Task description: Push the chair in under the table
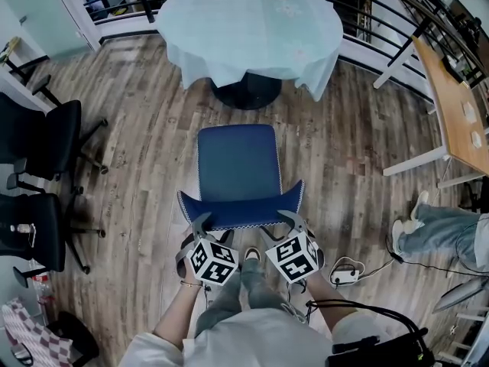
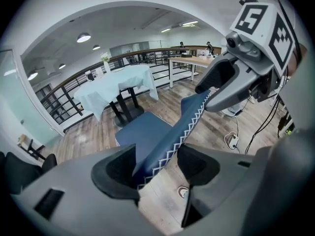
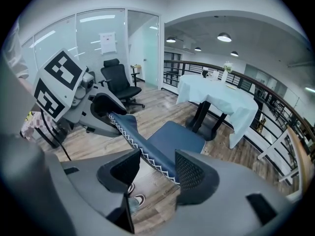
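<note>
A blue chair (image 1: 235, 167) stands on the wood floor, its seat facing a round table under a pale blue cloth (image 1: 252, 29). A strip of floor separates them. My left gripper (image 1: 200, 222) is at the left end of the backrest's top edge, my right gripper (image 1: 289, 219) at the right end. In the left gripper view the open left gripper (image 2: 157, 166) straddles the zigzag-stitched backrest (image 2: 189, 119), which lies against one jaw. In the right gripper view the right gripper (image 3: 157, 168) is also open around the backrest (image 3: 142, 144). The table (image 3: 216, 95) is beyond.
Two black office chairs (image 1: 46, 132) (image 1: 38, 228) stand at the left. A wooden table (image 1: 451, 105) and a seated person's legs (image 1: 435, 232) are at the right. A black railing (image 1: 382, 37) runs behind the round table. A plug and cable (image 1: 345, 272) lie by my right foot.
</note>
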`<state>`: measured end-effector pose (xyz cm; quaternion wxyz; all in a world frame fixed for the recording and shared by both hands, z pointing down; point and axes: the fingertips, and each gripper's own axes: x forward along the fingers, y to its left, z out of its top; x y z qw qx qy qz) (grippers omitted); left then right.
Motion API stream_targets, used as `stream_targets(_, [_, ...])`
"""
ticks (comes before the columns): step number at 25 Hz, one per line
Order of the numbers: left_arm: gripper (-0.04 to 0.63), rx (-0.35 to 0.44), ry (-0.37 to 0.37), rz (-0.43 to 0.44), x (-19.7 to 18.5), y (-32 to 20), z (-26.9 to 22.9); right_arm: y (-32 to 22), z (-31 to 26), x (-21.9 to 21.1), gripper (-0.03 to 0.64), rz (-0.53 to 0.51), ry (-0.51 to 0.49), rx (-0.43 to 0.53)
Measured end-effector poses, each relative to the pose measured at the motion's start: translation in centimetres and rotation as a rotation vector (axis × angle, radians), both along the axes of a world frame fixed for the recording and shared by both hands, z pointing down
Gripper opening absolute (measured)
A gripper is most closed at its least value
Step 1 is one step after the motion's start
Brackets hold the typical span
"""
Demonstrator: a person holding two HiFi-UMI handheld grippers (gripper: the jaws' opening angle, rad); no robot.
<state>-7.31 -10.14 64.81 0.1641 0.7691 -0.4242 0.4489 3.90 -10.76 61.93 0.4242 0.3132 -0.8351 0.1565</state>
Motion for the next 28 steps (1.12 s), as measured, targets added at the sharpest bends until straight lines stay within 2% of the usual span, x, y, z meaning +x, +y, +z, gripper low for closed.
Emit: stream_targets(28, [0.265,0.023,-0.001,0.016,-0.1,-7.8,-0.2,-7.5,0.1,-0.1,0.224,0.009,-0.016,0.023])
